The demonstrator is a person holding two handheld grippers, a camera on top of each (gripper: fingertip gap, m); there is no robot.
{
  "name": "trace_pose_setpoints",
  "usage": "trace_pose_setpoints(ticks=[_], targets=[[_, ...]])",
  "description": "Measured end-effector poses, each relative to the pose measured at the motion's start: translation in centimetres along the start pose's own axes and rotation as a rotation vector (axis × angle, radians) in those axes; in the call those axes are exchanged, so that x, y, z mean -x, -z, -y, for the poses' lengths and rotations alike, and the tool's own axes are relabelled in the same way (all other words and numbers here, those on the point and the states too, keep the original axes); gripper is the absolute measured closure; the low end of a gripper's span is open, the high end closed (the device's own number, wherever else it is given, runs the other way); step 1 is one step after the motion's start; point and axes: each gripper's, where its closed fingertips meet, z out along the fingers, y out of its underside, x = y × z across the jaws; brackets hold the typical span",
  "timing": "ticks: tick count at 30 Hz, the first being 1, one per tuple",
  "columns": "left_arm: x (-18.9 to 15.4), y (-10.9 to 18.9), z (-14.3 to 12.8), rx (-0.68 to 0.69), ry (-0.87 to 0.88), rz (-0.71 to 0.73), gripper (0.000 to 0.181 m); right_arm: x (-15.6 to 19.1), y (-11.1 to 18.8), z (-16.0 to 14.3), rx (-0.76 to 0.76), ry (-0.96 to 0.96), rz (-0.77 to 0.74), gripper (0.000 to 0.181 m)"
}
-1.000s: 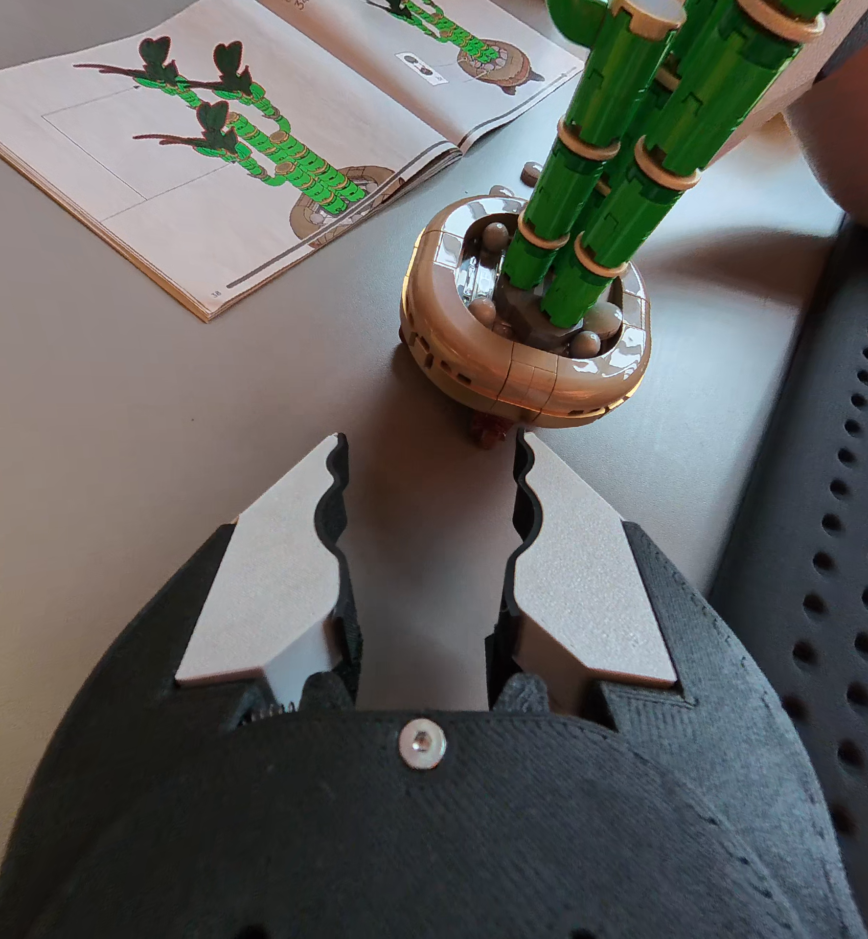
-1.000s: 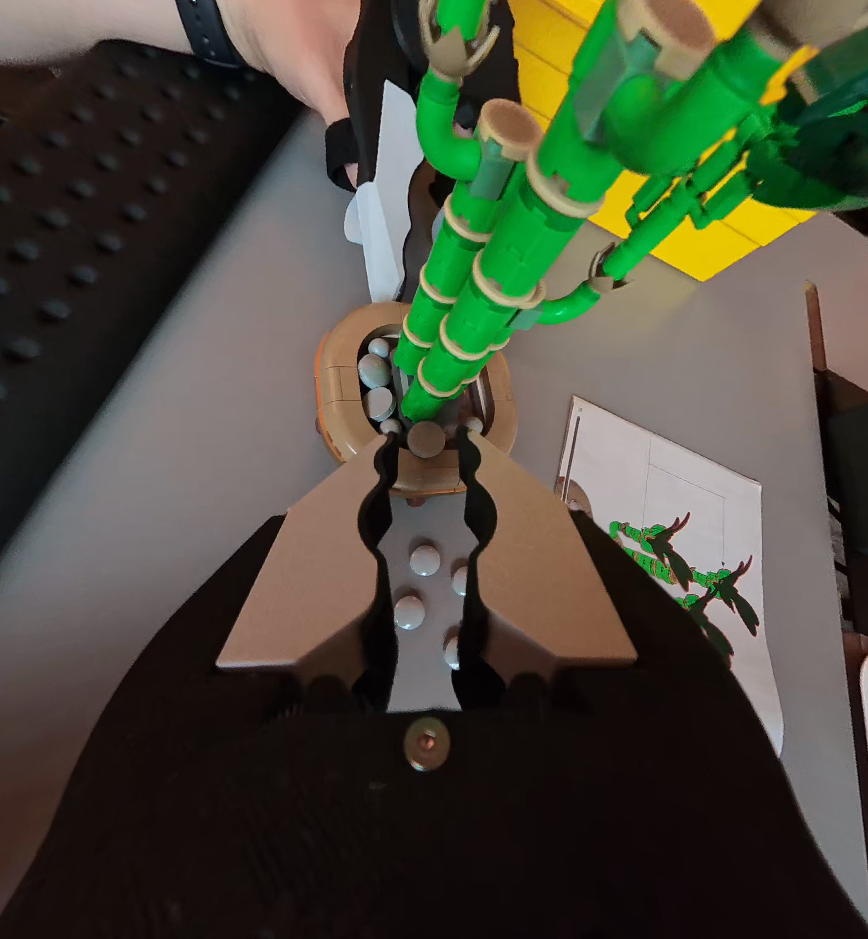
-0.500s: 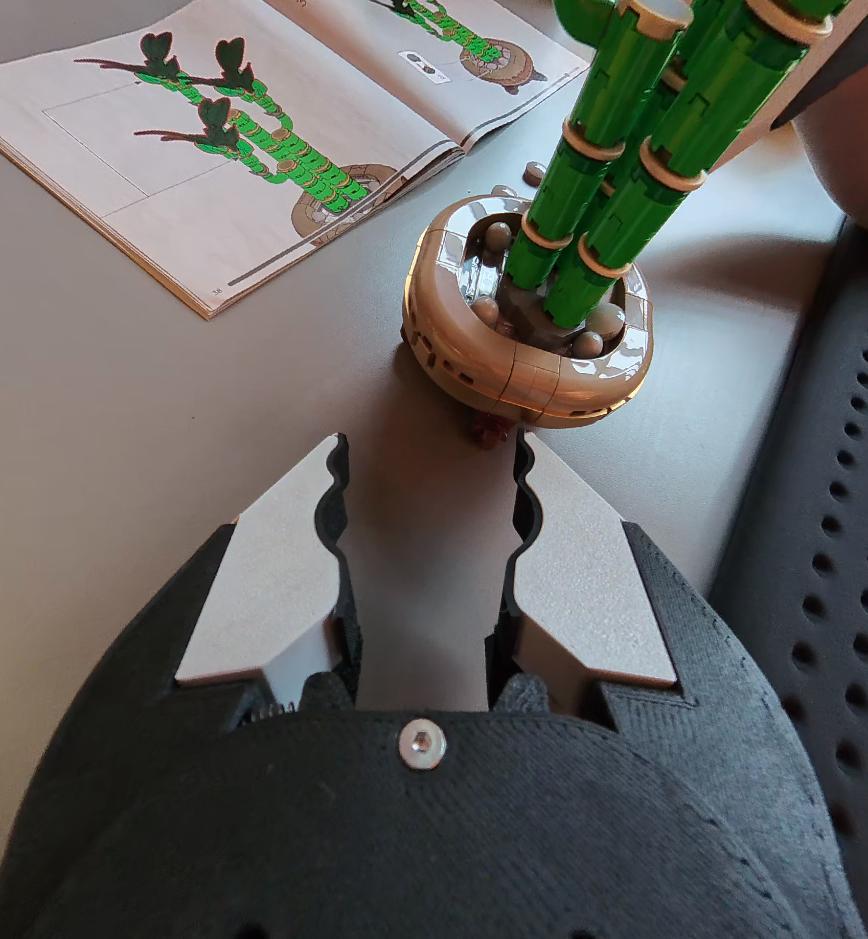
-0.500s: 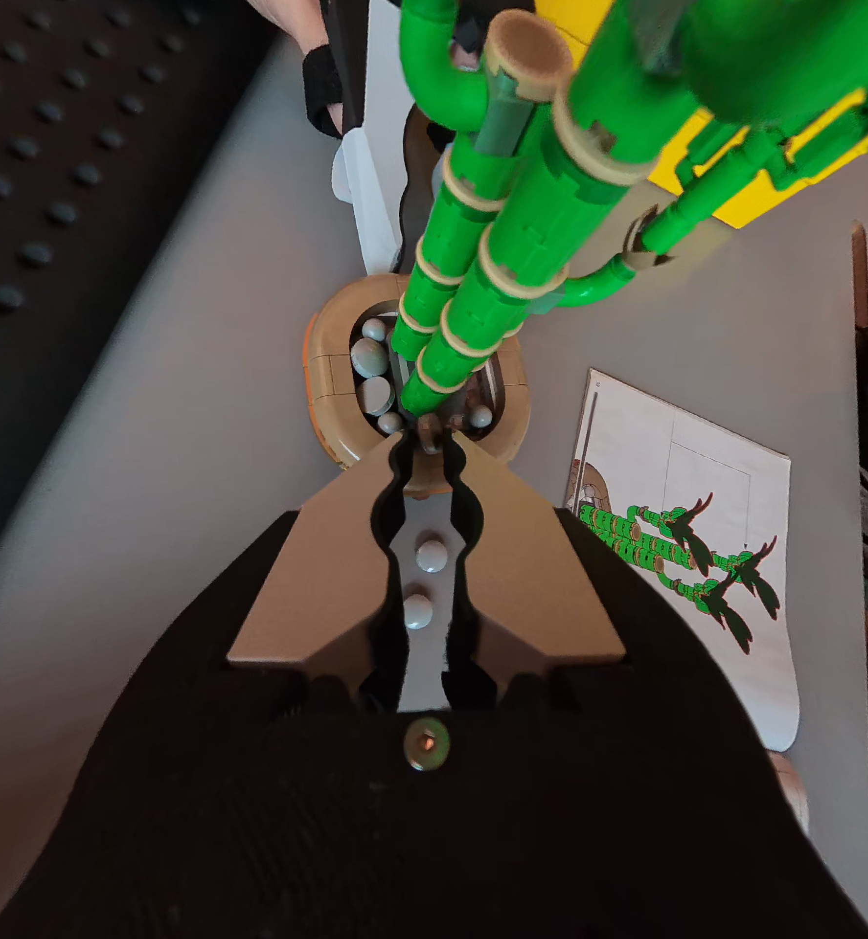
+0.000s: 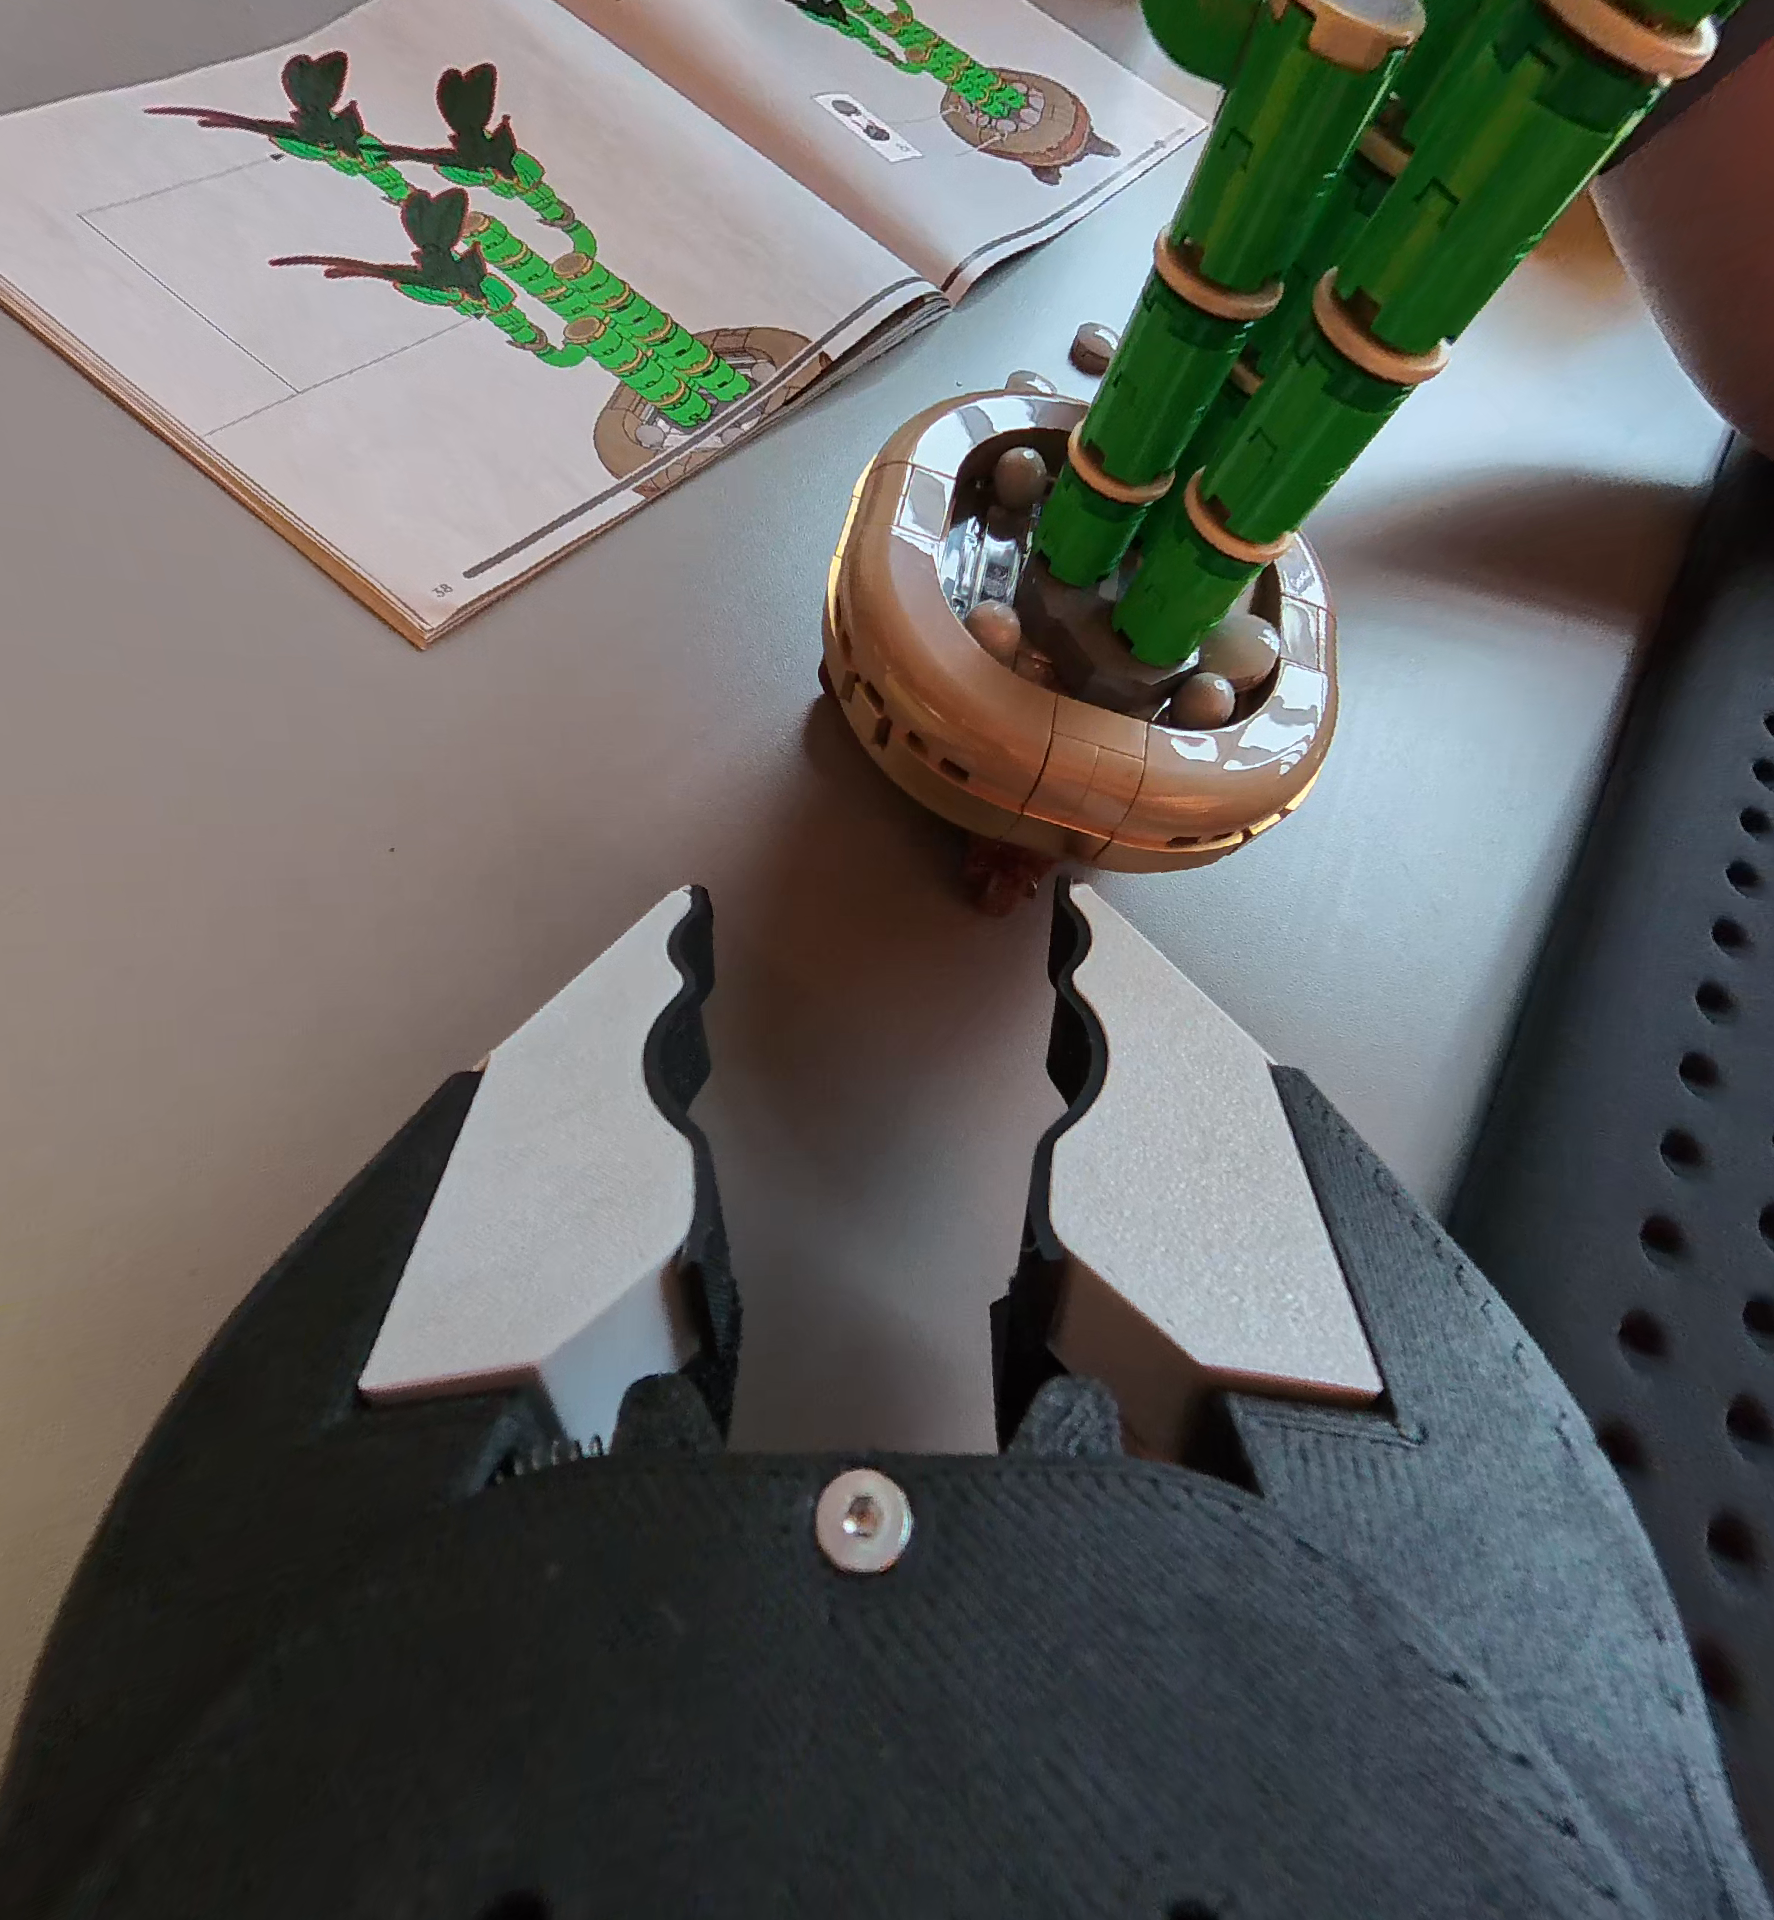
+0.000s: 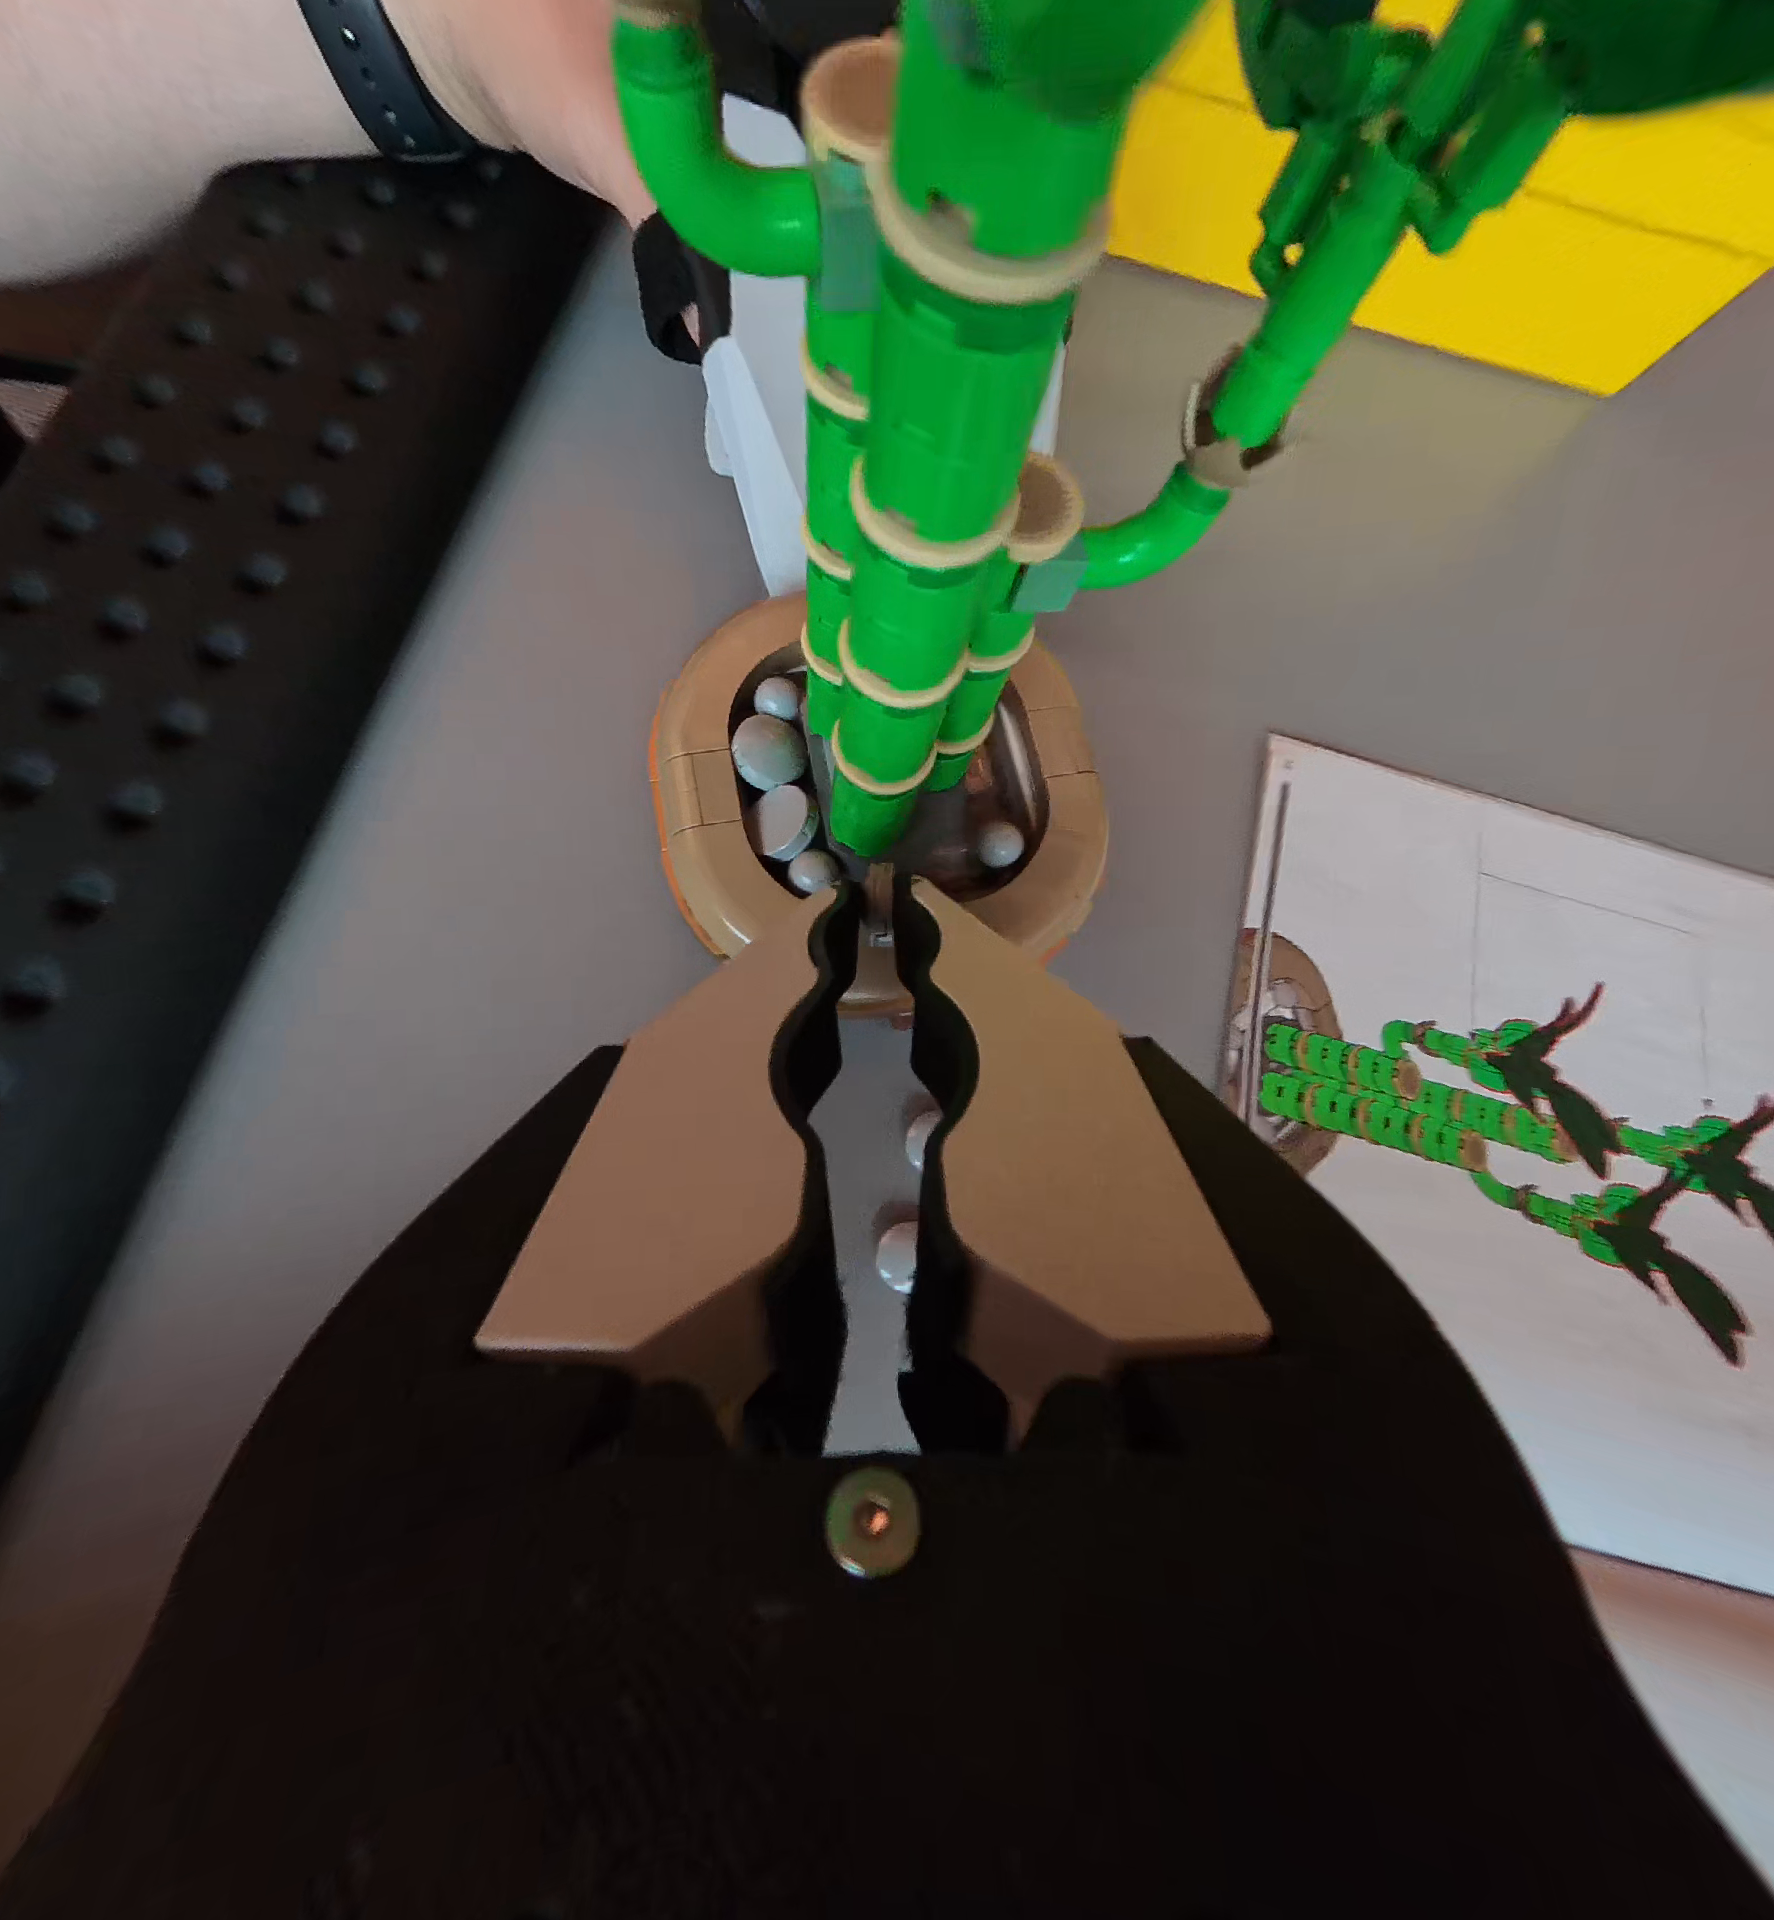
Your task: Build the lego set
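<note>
In the left wrist view, my left gripper (image 5: 878, 909) hangs low over the grey table (image 5: 239, 831) with its jaws spread wide and nothing between them. Just in front of its tips stands the lego bamboo (image 5: 1267, 343) in its tan pot (image 5: 1070, 727), upright, with small round stones (image 5: 1205, 696) around the stalks. One more stone (image 5: 1093, 345) lies on the table behind the pot. The open instruction booklet (image 5: 467, 281) lies farther to the left.

In the right wrist view, my right gripper (image 6: 870, 899) is nearly closed, its tips at the near rim of the pot (image 6: 1065, 831), at the foot of the stalks (image 6: 924, 499). Something small and dark seems pinched between the tips, but I cannot tell if it is truly held. Loose stones (image 6: 898, 1252) lie on the table under the jaws.

I judge the model is light and top-heavy, and its leafy branches (image 6: 1382, 177) can snap off easily. The stones are smooth and slippery. I would steady it at the pot's wide wall, not at the stalks, and take each stone by its sides.
</note>
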Motion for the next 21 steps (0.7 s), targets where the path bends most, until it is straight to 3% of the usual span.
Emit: trace_pose_setpoints(ticks=[8,13,21], targets=[[0.0,-0.1,-0.2,0.013,0.006,-0.007,0.117,0.4,0.1,1.2,-0.131,-0.039,0.207,0.175],[0.0,-0.1,-0.3,0.018,0.007,-0.003,0.118,0.5,0.0,0.6,-0.176,-0.212,0.385,0.174],[0.0,-0.2,-0.4,0.030,0.005,-0.004,0.118,-0.6,-0.1,0.4,-0.189,-0.200,0.304,0.161]])
